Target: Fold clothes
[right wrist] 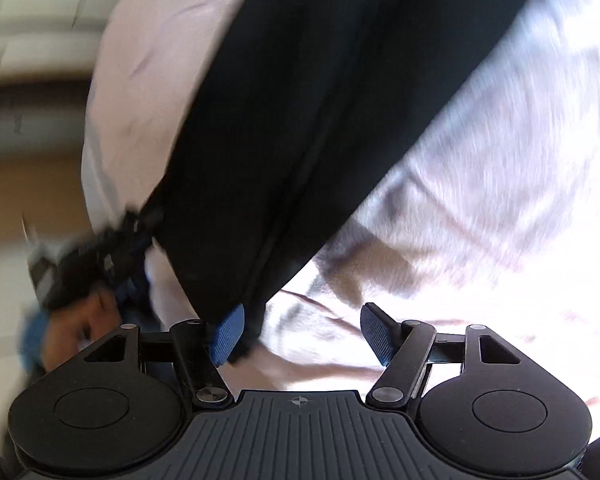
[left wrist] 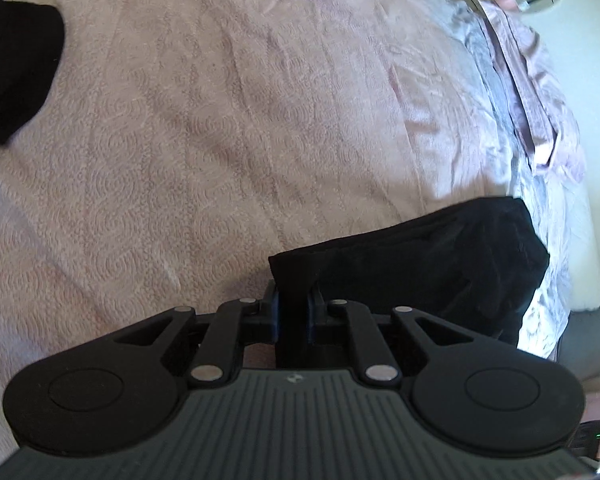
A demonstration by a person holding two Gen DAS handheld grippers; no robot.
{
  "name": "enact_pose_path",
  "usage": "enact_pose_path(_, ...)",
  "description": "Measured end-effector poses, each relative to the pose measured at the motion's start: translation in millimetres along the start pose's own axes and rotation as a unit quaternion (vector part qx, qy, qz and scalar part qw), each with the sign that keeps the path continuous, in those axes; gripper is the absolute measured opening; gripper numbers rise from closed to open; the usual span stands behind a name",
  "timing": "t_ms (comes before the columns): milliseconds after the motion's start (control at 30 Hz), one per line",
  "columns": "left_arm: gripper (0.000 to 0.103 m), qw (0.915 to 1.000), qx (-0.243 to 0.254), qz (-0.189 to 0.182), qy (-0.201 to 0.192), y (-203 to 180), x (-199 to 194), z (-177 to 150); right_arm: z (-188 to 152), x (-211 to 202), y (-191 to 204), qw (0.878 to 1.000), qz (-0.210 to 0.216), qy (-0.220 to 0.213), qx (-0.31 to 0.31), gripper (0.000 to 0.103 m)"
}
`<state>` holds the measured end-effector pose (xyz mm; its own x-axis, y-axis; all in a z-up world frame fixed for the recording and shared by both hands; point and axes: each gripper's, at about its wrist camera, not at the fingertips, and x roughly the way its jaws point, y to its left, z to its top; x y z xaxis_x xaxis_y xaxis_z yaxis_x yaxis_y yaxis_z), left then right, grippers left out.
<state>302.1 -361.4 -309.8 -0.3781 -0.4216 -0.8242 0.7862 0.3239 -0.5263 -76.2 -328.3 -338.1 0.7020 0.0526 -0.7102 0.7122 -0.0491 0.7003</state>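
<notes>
In the left wrist view my left gripper is shut on the near corner of a folded black garment, which stretches to the right over the pink bedspread. The right wrist view is blurred. There the same black garment runs as a long band from the top down to the lower left. My right gripper stands open, its left blue pad against the band's lower end, its right pad over bare bedspread. The left gripper shows at the garment's left edge.
A second black garment lies at the far left of the bed. Crumpled pink and grey bedding hangs along the bed's right edge. A person's hand shows behind the left gripper, with floor beyond the bed edge.
</notes>
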Motion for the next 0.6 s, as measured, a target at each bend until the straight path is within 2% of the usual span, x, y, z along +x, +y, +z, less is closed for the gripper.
enact_pose_path(67, 0.01, 1.0, 0.006, -0.004, 0.005, 1, -1, 1, -5, -2, 27, 0.994, -0.014, 0.003, -0.108, 0.068)
enact_pose_path(133, 0.01, 0.9999, 0.002, -0.006, 0.009, 2, -2, 1, -16, 5, 56, 0.978, -0.035, 0.0, -0.206, 0.068)
enact_pose_path(167, 0.01, 0.9999, -0.001, -0.006, 0.01, 2, -2, 2, -25, 12, 74, 0.962, -0.052, -0.004, -0.267, 0.068)
enact_pose_path(233, 0.01, 0.9999, -0.007, -0.008, 0.013, 2, -2, 2, -64, 17, 87, 0.922, -0.078, -0.015, -0.38, 0.068)
enact_pose_path(333, 0.01, 0.9998, -0.009, -0.002, 0.016, 2, 2, 3, -114, 53, 113, 0.843, -0.112, -0.035, -0.525, 0.068)
enact_pose_path(400, 0.01, 0.9998, -0.008, -0.002, 0.017, 3, 3, 3, -137, 86, 122, 0.801, -0.132, -0.026, -0.583, 0.068)
enact_pose_path(433, 0.01, 0.9998, -0.009, -0.004, 0.017, 5, 3, 3, -150, 88, 101, 0.78, -0.154, -0.017, -0.606, 0.068)
enact_pose_path(467, 0.01, 0.9998, -0.011, -0.009, 0.016, 6, 1, 2, -150, 114, 105, 0.764, -0.178, -0.004, -0.62, 0.068)
enact_pose_path(567, 0.01, 0.9996, -0.011, -0.022, 0.011, 8, -4, 0, -156, 120, 95, 0.724, -0.225, -0.006, -0.652, 0.068)
enact_pose_path(600, 0.01, 0.9995, -0.009, -0.027, 0.009, 7, -7, 0, -155, 115, 95, 0.726, -0.223, -0.008, -0.65, 0.068)
